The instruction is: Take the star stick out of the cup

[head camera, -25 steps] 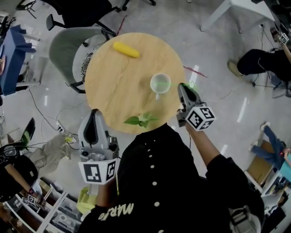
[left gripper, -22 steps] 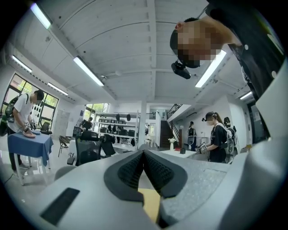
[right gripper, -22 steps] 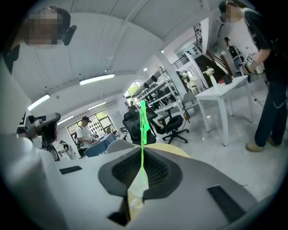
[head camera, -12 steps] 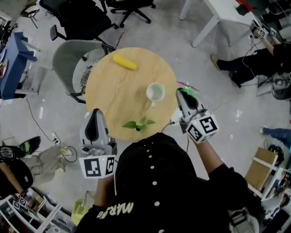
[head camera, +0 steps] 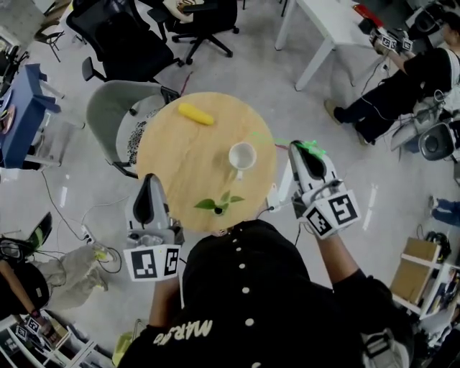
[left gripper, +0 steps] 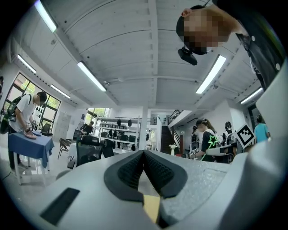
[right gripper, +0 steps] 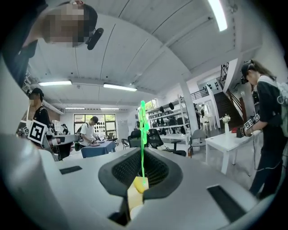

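The white cup (head camera: 242, 156) stands upright on the round wooden table (head camera: 180, 158), right of centre, and looks empty. My right gripper (head camera: 300, 148) hovers off the table's right edge, shut on the thin green star stick (head camera: 310, 146), whose shaft reaches left toward the cup. In the right gripper view the green star stick (right gripper: 143, 134) rises straight up from between the closed pads of the right gripper (right gripper: 143, 157). My left gripper (head camera: 147, 181) hangs at the table's lower left edge, and in its own view the left gripper (left gripper: 144, 155) is shut with nothing in it.
A yellow banana-like piece (head camera: 195, 113) lies at the table's far side and a green leafy sprig (head camera: 219, 204) near its front edge. A grey chair (head camera: 118, 115) stands at the left, black office chairs (head camera: 205, 18) and a white desk (head camera: 323, 25) behind. People sit at the right.
The right gripper has drawn away to the right of the cup with the green stick, which is now outside the cup. The left gripper has barely moved.
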`<action>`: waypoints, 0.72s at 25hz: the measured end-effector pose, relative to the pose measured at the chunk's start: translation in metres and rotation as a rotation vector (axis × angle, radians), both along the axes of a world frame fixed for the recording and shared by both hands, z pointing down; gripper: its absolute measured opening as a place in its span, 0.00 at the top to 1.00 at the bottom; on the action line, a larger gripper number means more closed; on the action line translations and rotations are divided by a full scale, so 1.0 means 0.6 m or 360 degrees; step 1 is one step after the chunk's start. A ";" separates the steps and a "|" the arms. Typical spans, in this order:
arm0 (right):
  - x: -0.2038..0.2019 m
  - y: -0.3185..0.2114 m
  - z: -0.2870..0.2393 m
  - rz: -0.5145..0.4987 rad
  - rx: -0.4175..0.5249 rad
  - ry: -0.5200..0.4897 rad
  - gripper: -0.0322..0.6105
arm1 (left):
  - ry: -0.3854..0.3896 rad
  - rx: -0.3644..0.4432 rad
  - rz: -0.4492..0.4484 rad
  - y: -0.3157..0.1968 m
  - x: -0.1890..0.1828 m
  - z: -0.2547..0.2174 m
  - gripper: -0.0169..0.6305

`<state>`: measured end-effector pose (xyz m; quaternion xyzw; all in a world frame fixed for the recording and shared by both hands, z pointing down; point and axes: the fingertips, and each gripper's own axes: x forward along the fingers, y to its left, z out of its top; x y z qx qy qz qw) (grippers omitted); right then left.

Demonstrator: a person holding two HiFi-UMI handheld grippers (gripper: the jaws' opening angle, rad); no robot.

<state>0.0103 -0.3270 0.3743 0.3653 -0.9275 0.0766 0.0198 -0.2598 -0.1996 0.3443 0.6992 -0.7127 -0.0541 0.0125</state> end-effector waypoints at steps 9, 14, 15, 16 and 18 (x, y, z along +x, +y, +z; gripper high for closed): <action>0.035 0.012 -0.066 0.0086 0.0144 0.0034 0.93 | -0.0019 0.0040 0.0018 0.007 -0.005 -0.019 0.97; 0.043 0.013 -0.086 0.0127 0.0175 -0.0001 0.93 | -0.0022 0.0047 -0.0010 0.013 -0.016 -0.020 0.97; 0.043 0.013 -0.090 0.0130 0.0180 -0.0009 0.93 | -0.0023 0.0046 -0.0014 0.015 -0.018 -0.020 0.97; 0.041 0.014 -0.093 0.0131 0.0187 -0.0013 0.93 | -0.0024 0.0045 -0.0017 0.017 -0.019 -0.019 0.97; 0.038 0.014 -0.097 0.0130 0.0206 -0.0010 0.93 | -0.0027 0.0044 -0.0021 0.020 -0.022 -0.019 0.97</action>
